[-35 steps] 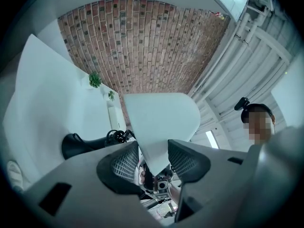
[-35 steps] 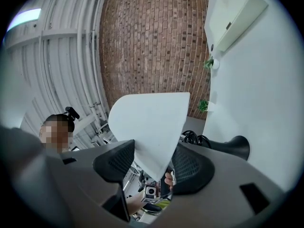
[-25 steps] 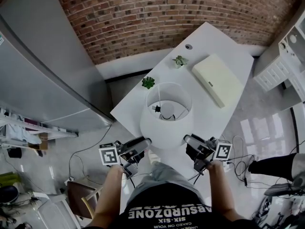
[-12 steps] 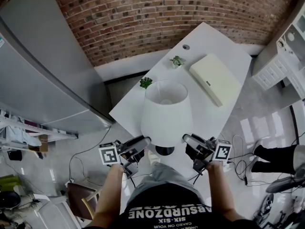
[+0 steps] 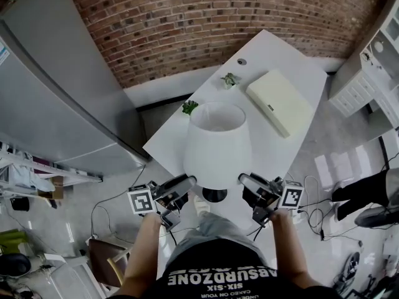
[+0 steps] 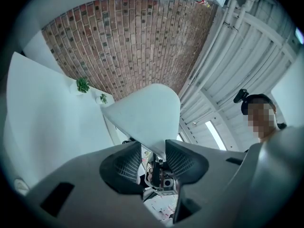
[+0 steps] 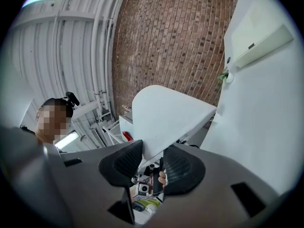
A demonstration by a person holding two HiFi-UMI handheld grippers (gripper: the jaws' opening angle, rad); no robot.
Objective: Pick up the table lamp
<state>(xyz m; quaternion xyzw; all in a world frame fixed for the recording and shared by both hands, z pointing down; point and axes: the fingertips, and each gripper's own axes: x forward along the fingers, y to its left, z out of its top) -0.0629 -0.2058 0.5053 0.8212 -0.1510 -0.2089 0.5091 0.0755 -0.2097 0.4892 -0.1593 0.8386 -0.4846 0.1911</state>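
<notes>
The table lamp has a tall white shade (image 5: 217, 148) and a black round base (image 5: 214, 195). It stands at the near end of the white table (image 5: 171, 143). My left gripper (image 5: 188, 183) is at the shade's lower rim on the left, and my right gripper (image 5: 244, 180) is at the rim on the right. In the left gripper view the shade (image 6: 142, 113) runs down between the jaws of that gripper (image 6: 154, 156) and touches both pads. In the right gripper view the shade (image 7: 166, 113) wedges between the closing jaws of that gripper (image 7: 152, 163).
A cream flat box (image 5: 278, 103) and two small potted plants (image 5: 189, 106) (image 5: 229, 78) sit farther back on the table. A brick wall lies beyond. A grey cabinet (image 5: 50, 92) stands left, white drawers (image 5: 361, 73) right. Cables run over the floor, and a person's legs (image 5: 368, 198) are at the right.
The shade's top has shifted away from me and its inside no longer shows. The black base has come into sight under the near rim. Both grippers have kept their places.
</notes>
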